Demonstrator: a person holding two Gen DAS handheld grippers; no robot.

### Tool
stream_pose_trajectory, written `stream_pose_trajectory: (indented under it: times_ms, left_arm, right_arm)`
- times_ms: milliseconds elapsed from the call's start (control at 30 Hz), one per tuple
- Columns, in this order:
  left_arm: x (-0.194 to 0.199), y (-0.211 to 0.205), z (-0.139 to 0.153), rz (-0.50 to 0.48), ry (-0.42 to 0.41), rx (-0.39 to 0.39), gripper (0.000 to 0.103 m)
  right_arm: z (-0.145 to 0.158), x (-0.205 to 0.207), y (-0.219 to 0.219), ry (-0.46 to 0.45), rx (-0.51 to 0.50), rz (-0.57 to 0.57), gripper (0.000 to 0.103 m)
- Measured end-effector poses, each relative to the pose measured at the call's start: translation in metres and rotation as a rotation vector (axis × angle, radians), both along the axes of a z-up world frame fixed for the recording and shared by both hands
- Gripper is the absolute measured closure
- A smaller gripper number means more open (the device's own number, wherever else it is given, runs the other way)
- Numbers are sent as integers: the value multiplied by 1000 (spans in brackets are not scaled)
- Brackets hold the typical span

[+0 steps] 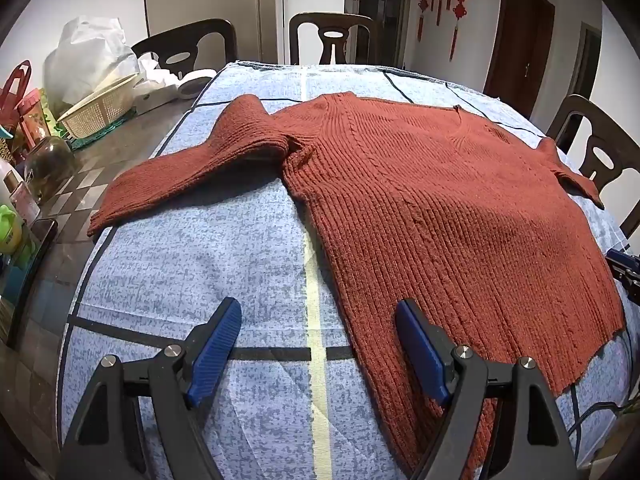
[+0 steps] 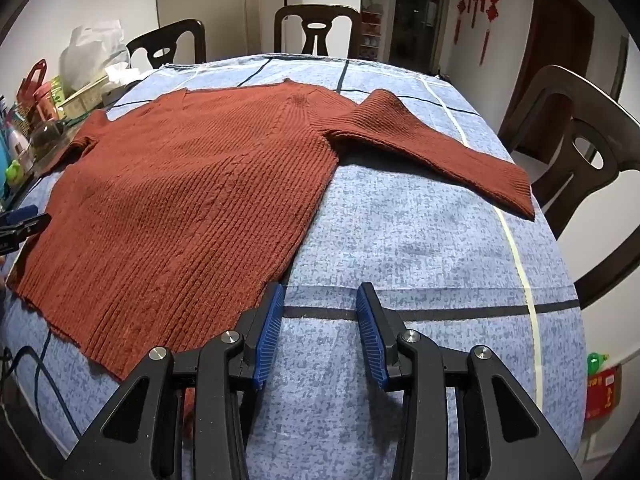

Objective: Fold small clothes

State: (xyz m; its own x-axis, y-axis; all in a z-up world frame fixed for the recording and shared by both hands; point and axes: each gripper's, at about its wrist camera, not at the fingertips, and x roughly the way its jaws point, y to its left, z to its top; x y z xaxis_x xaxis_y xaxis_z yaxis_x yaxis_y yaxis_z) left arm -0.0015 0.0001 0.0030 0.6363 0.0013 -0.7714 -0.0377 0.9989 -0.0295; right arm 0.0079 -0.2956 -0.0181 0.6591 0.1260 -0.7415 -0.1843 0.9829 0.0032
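lying flat: rust sweater on blue cloth, both tongs empty

the rust-red ribbed sweater [image 1: 420, 200] is spread face up w/ its v-neck away from the cameras, on a blue mottled cloth [image 1: 192, 264] w/ dark and pale grid lines. its left sleeve [image 1: 192, 168] bends out to the cloth's edge, cuff just past it; its right sleeve [image 2: 432, 148] angles out toward a dark chair [image 2: 580, 168]. the left gripper [image 1: 318, 350] stands wide, nothing between the blue pads, right finger over the sweater's hem corner, left finger over bare cloth; touching or just above, can't tell from this angle. the right gripper [image 2: 320, 332] is narrower but also apart and empty, hanging over bare cloth just beside the hem's other corner. clutter (basket [image 1: 100, 110], white bag [image 1: 88, 60], bottles) sits at the table's left end.
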Motion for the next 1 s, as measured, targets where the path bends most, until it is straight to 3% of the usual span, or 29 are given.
stream_pose_trajectory:
  times_ms: [1000]
  left_arm:
    - [0, -1, 1, 6, -4, 16, 21]
  right_arm:
    - [-2, -2, 2, -5, -14, 13, 64]
